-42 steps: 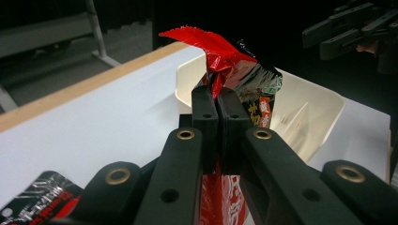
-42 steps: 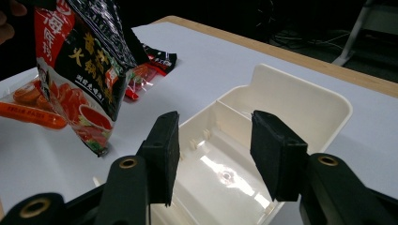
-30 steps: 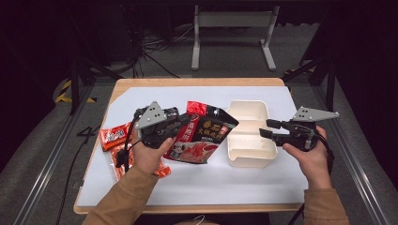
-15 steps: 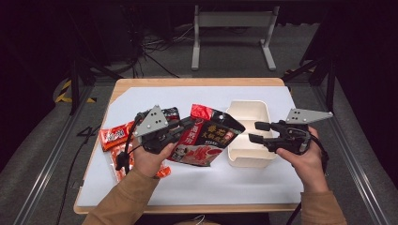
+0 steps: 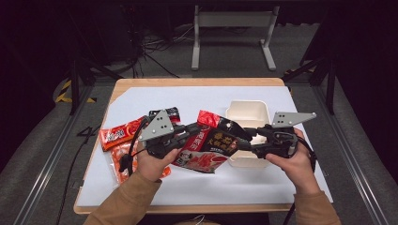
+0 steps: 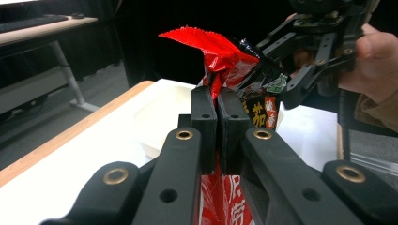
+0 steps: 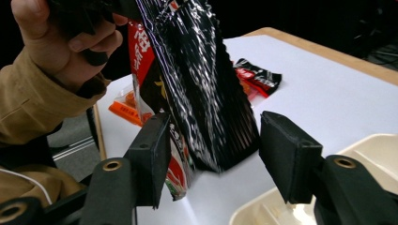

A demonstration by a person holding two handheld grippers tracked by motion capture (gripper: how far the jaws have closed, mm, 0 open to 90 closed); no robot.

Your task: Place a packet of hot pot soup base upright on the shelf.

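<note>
Left gripper view: left gripper (image 6: pixel 217 101) jaws clamp the pouch (image 6: pixel 220 51); right gripper (image 7: pixel 213 150) jaws gape around it.

A white sheet (image 5: pixel 197 187) covers the wooden table (image 5: pixel 187 82) under both grippers. Just outboard of the left gripper (image 5: pixel 198 128) lie an orange-red packet (image 5: pixel 119 134) and a clear packet of orange contents (image 5: pixel 123 161); a black-and-red packet (image 5: pixel 165 114) lies just beyond it. Well beyond the right gripper (image 5: pixel 245 139), a grey metal stand (image 5: pixel 232 28) and floor cables (image 5: pixel 155 47) sit off the table.
</note>
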